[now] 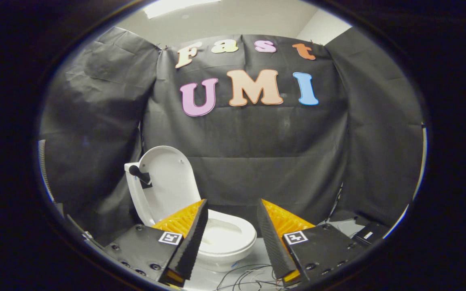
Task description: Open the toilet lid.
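I see my claw [231,210] spread wide, gripping nothing. The toilet [227,238] sits just ahead, its bowl showing between the fingers and looking empty; the toilet lid [168,182] stands raised beyond the left finger. Thin wires [245,275] lie on the floor between the fingers.

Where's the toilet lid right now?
The toilet lid stands raised behind the white bowl, against the black cloth wall, beyond the open hand-held gripper.

White toilet [227,238], lid [168,182] raised upright w/ black handle on its edge, seat down, bowl open, just beyond fingers
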A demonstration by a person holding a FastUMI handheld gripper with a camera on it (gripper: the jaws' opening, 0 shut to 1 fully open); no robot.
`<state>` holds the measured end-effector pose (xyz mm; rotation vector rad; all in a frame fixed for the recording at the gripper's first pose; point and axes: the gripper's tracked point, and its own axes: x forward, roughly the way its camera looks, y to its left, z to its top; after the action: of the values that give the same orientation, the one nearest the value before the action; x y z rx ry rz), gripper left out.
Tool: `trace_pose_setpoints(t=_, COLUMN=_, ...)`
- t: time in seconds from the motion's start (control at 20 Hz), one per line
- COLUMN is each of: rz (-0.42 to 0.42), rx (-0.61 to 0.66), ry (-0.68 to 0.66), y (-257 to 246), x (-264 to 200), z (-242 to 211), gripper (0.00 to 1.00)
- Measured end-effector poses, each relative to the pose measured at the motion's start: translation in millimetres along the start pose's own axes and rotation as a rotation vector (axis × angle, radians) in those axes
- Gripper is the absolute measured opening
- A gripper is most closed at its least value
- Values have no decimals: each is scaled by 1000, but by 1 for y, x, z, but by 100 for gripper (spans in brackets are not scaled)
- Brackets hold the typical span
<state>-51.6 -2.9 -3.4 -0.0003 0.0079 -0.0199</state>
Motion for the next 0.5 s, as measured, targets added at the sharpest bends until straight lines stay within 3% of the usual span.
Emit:
trace_pose_setpoints(t=0.15, rz=1, rx=-1, ry=-2, y=1, x=-1, z=1, gripper=86)
trace_pose_setpoints(t=0.5, rz=0, rx=0, ry=-1, y=0, x=-1, z=1, gripper=91)
